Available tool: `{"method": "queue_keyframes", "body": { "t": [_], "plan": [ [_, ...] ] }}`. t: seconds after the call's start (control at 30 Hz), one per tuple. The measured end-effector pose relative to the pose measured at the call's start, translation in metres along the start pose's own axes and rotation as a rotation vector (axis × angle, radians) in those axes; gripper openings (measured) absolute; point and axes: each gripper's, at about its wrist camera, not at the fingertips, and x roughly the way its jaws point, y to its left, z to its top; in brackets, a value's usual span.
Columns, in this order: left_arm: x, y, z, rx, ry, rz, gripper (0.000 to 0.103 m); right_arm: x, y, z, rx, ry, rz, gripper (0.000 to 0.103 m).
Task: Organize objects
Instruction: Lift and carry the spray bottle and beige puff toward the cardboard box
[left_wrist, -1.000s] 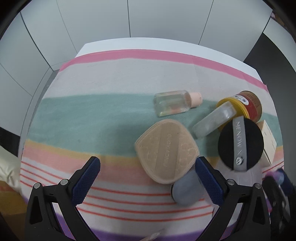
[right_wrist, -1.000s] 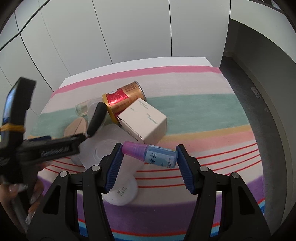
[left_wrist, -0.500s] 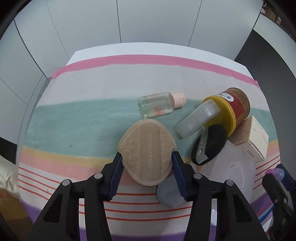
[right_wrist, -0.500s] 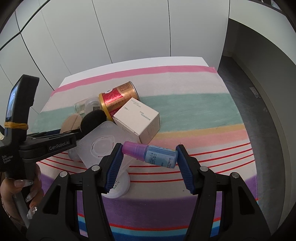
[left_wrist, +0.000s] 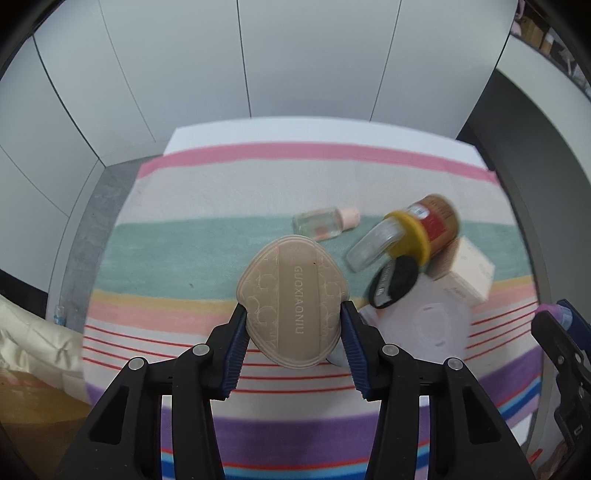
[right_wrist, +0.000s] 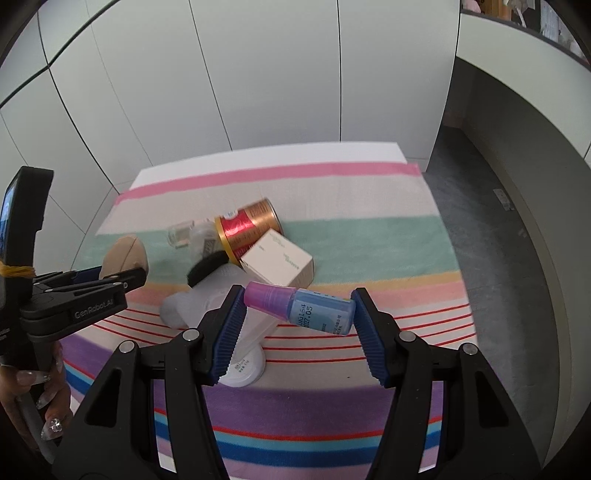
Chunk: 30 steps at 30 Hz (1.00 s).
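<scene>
A beige heart-shaped powder puff (left_wrist: 291, 291) sits between the blue pads of my left gripper (left_wrist: 293, 314). The jaws are closing, their pads press its sides, and it hangs above the striped cloth (left_wrist: 184, 251). The right wrist view shows that puff (right_wrist: 125, 254) at the left, held by the left gripper (right_wrist: 122, 280). My right gripper (right_wrist: 297, 299) is shut on a small blue bottle (right_wrist: 314, 310) with a purple cap, held crosswise above the cloth.
On the cloth lie a clear bottle with a pink cap (left_wrist: 323, 223), a red-gold can (left_wrist: 436, 221), a clear tube (left_wrist: 369, 247), a black puff (left_wrist: 395, 282), a white box (left_wrist: 469, 273), a translucent case (left_wrist: 432, 321) and a white round lid (right_wrist: 243, 369). A hand (right_wrist: 44, 406) grips the left tool.
The left jaws went from wide open to closed on the beige puff and rose with it. The right gripper rose too, the bottle still in it. The black puff tipped onto its edge.
</scene>
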Motion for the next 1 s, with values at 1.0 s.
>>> {"method": "queue_keyframes", "body": {
  "t": [1.0],
  "plan": [
    [-0.259, 0.010, 0.040, 0.019, -0.259, -0.002, 0.049, -0.208, 0.060, 0.109, -0.165, -0.248, 0.018, 0.061]
  ]
}}
